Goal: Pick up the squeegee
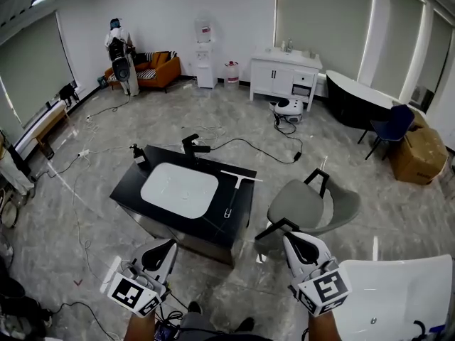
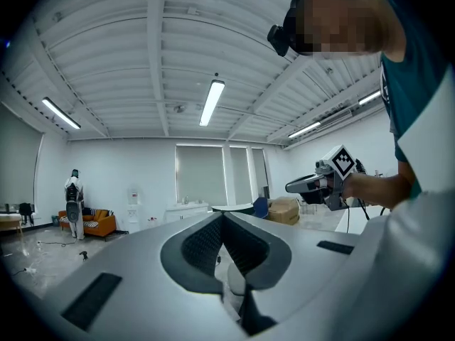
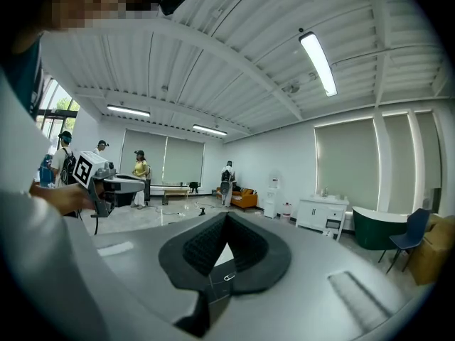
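Evidently both hand-held grippers (left (image 1: pixel 168 246), right (image 1: pixel 289 238)) sit closed, empty.

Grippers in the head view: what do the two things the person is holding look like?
Both the left gripper and the right gripper have smooth white shells with black insides, and they narrow toward the tips. Each carries a cube covered in black-and-white square markers. Seen up close, the grip pads are dark and ribbed.
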A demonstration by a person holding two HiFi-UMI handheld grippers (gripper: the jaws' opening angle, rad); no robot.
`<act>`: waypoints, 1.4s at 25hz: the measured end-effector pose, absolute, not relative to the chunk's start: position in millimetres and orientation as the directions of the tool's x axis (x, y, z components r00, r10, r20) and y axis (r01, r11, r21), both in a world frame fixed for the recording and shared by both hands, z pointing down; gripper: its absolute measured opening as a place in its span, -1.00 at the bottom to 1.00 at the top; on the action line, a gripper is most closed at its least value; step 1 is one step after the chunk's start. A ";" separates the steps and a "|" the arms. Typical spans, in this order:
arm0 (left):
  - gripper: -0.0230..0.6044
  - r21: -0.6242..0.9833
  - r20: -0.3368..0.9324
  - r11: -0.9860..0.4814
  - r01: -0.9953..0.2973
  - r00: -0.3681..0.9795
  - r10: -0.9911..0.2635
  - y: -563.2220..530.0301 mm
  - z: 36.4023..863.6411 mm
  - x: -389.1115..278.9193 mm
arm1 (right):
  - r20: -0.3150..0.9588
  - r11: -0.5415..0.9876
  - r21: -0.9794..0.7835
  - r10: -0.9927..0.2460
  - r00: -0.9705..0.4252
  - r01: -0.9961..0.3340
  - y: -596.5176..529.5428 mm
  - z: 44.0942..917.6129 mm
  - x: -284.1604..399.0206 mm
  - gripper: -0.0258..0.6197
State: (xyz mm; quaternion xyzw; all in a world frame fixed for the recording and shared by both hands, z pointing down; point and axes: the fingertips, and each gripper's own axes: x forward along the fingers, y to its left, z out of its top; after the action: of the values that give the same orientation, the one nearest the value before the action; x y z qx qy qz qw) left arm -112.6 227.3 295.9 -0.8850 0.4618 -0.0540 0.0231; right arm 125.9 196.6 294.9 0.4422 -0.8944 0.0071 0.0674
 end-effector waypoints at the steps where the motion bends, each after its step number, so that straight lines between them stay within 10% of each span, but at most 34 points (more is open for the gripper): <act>1: -0.95 -0.088 0.076 -0.578 -0.811 0.573 -0.816 221.5 298.1 -113.6 | 0.135 0.605 0.045 -0.792 -0.595 -0.795 194.2 298.5 125.4 -0.89; 35: -0.95 0.026 0.026 -0.846 -0.532 0.847 -0.532 -47.7 321.6 -162.5 | 0.183 0.266 0.112 -0.953 -0.243 -0.958 13.8 292.5 69.8 -0.89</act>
State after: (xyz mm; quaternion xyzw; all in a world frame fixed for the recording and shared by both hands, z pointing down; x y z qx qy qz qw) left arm -162.5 -47.7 321.6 -0.9608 0.2768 -0.0089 -0.0162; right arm 69.8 13.8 292.5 0.6058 -0.7882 0.0112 0.1072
